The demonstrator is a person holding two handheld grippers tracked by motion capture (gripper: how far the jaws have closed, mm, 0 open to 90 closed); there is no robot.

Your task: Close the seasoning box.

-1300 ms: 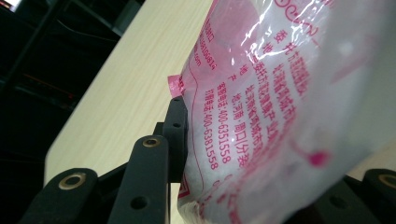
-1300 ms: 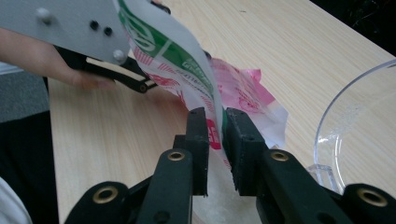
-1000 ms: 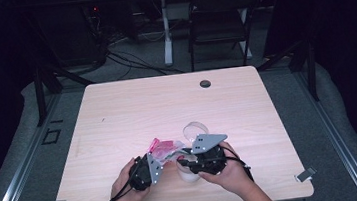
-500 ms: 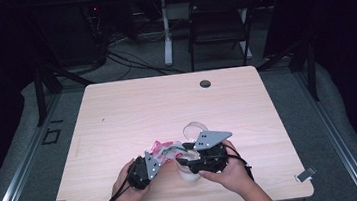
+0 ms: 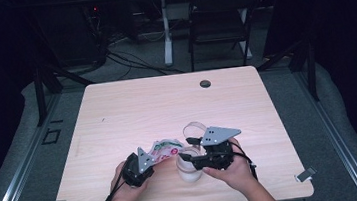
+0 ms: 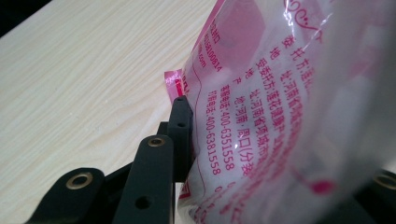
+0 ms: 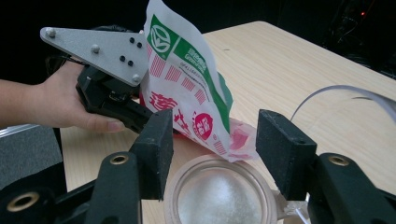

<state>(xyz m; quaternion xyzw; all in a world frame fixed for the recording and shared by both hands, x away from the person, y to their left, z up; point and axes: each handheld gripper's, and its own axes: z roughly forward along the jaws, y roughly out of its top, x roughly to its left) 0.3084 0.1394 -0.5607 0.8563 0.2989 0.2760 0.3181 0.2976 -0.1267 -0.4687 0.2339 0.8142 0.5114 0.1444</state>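
A pink, white and green printed bag (image 5: pixel 165 148) hangs tilted over a clear jar (image 5: pixel 189 172) near the table's front edge. My left gripper (image 5: pixel 151 160) is shut on the bag's lower end. In the left gripper view one black finger (image 6: pixel 180 126) presses the bag (image 6: pixel 261 93), and the other finger is hidden behind it. My right gripper (image 5: pixel 194 160) comes at the jar from the right. In the right gripper view its jaws (image 7: pixel 219 140) sit on either side of the jar (image 7: pixel 217 200), which holds white powder. The bag's (image 7: pixel 187 93) mouth points down at the jar rim.
A curled clear plastic strip (image 5: pixel 194 127) lies just behind the jar, and it arcs at the right of the right gripper view (image 7: pixel 345 91). A round dark grommet (image 5: pixel 205 83) marks the far edge of the wooden table (image 5: pixel 167 106). A chair and cables stand beyond.
The left gripper has moved right and tipped the bag toward the jar. The right gripper and jar have stayed almost in place.
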